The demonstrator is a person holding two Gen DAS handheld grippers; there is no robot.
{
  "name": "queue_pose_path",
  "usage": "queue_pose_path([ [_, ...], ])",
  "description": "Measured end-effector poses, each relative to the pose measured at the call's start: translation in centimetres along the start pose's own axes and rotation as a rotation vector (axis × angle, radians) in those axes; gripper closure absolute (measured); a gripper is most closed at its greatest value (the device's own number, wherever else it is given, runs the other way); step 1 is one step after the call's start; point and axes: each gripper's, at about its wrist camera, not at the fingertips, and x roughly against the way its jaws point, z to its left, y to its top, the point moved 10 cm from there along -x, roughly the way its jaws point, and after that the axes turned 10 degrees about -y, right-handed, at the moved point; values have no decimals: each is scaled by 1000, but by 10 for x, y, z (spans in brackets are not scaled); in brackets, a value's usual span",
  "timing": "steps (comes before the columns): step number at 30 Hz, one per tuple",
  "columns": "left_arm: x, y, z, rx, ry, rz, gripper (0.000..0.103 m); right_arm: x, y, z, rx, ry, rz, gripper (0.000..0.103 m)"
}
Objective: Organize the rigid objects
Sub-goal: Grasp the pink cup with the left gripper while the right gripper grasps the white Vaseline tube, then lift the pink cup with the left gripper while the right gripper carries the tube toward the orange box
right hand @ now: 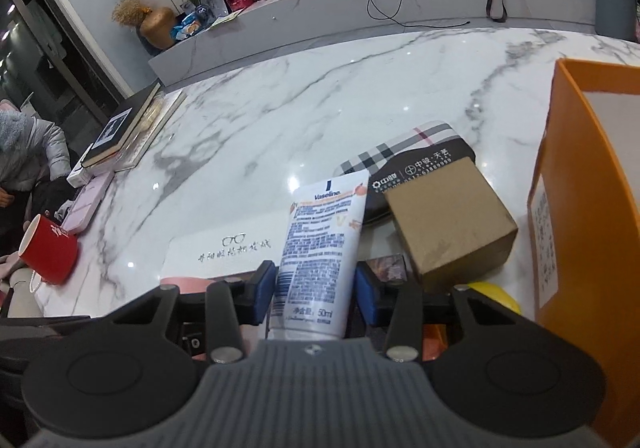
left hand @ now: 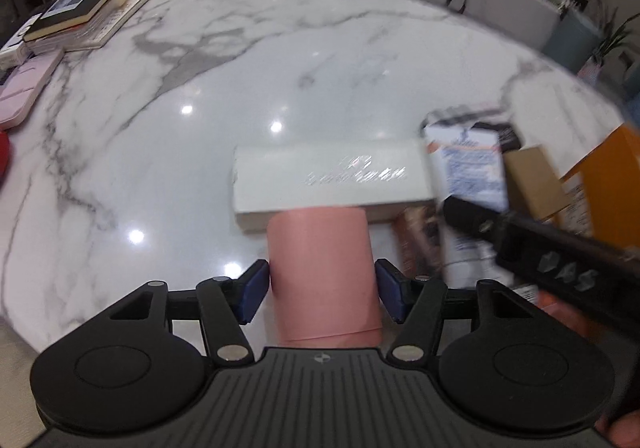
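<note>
1. The left gripper has its jaws clamped on a pink box, held just in front of the white glasses case.
2. The right gripper has its jaws clamped on a Vaseline tube, right of that case.
3. By my judgement sorting is midway: the brown carton and plaid case, right of the white case on the tabletop, remain unplaced.

we read "Vaseline" and "50ml" on the white tube | we read "中骏·天荟" with a phone number too small to make out on the black case | we see a glasses logo above silver Chinese lettering we cannot decipher on the white box | orange box label print unreadable
</note>
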Motion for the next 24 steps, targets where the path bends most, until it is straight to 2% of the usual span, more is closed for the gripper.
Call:
queue_pose_path([
  [2, -4, -2, 2, -19, 28, 10, 35, -1, 2, 1, -6, 10, -4, 51],
  [3, -4, -2, 1, -26, 28, 6, 39, -2, 3, 2, -6, 14, -6, 50],
  [6, -3, -2, 0, -27, 16, -5, 41, -4, 4, 4, 22, 12, -20, 51],
  [8, -2, -2, 0, -29, 15, -13, 41, -5, 3, 7, 52, 2, -27, 57],
  [11, 1, 1, -1, -23, 10, -41, 41, -1, 2, 10, 88, 0, -47, 58],
  [18, 15, 9, -11, -27, -48, -110, 41, 27, 12, 13, 124, 16, -173, 59],
  [24, 33, 11, -24, -54, -85, -186, 41, 55, 13, 6, 105, 29, -235, 63],
])
